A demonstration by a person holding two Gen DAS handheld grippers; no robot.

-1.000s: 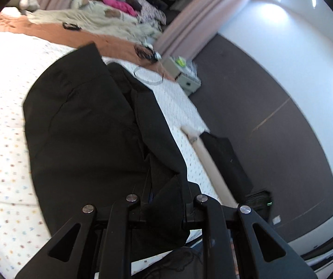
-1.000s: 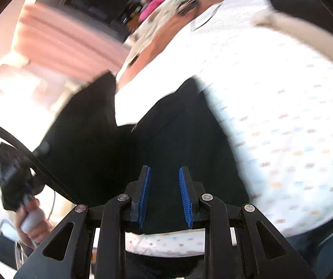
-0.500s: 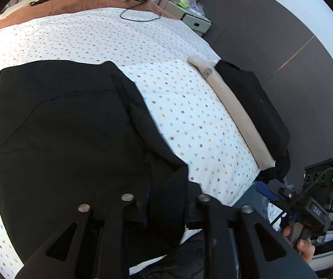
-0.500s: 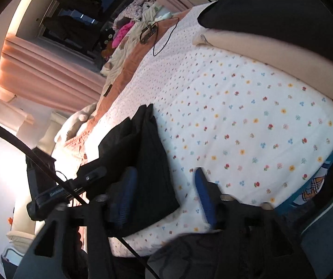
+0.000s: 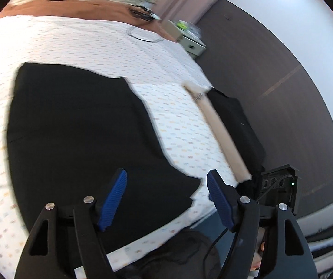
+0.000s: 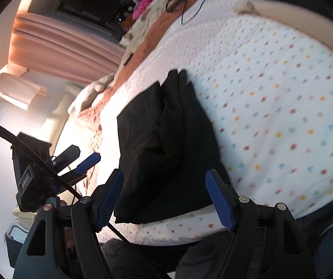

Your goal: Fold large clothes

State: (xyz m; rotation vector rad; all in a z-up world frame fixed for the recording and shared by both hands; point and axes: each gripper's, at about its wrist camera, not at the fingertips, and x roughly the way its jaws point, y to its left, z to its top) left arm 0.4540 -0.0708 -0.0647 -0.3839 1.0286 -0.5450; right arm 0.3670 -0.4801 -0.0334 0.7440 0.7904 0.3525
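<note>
- Black garment (image 5: 80, 134) lies spread on the bed, a broad matte slab of dark cloth with a stepped, ragged right edge and a corner trailing toward the bed's near edge.
- From the right wrist view the same black garment (image 6: 166, 144) shows soft folds and layered flaps, its near end reaching the mattress edge.
- Bedsheet (image 5: 92, 39) is white, quilted-looking, dotted all over with tiny coloured flowers; the print is sharper in the right wrist view (image 6: 282, 116).
- Left gripper (image 5: 166, 186) hangs over the garment's near corner, its ribbed blue pads spread apart. The jaws have just been opening, and nothing is pinched: cloth sits below the gap, not pressed by either pad.
- Right gripper (image 6: 164, 186) is likewise let go, its jaws having just been opening; the garment's near end shows between the blue fingers, untouched by the pads as far as I can see.
- Beige roll (image 5: 217, 132), long and smooth, runs along the bed's right side, with another dark fabric pile (image 5: 238, 121) just beyond it.
- Rust-brown blanket (image 5: 78, 9) crosses the far end of the bed, with crumpled pale clothes heaped behind.
- Pink pleated curtain (image 6: 57, 39) hangs at the left of the right wrist view.
- Thin looped cable (image 5: 143, 36) lies on the sheet near the blanket.
</note>
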